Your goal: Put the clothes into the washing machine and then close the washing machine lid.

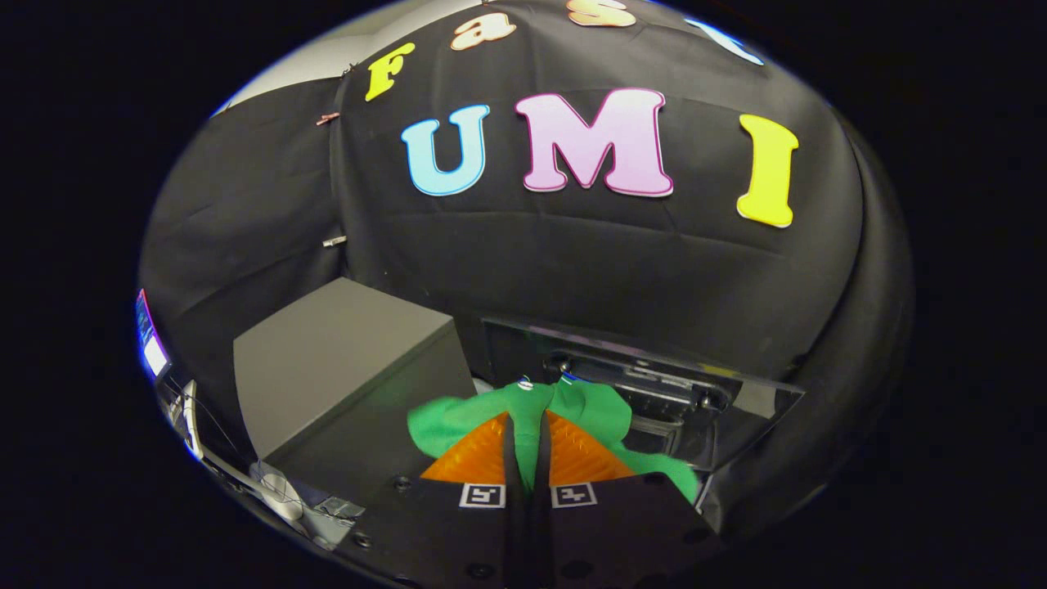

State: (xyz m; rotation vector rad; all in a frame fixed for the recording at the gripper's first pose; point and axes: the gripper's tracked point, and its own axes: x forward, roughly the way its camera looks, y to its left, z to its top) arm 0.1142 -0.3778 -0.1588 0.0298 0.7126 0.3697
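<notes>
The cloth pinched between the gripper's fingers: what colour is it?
Plain bright green, no pattern. The piece of clothing shows best in the gripper view, clamped in the gripper.

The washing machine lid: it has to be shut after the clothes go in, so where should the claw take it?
Probably by the free top edge of the raised lid, from above, pushing it forward and down. It stands open beyond the claw, which is shut on the green cloth, so drop that first.
</notes>
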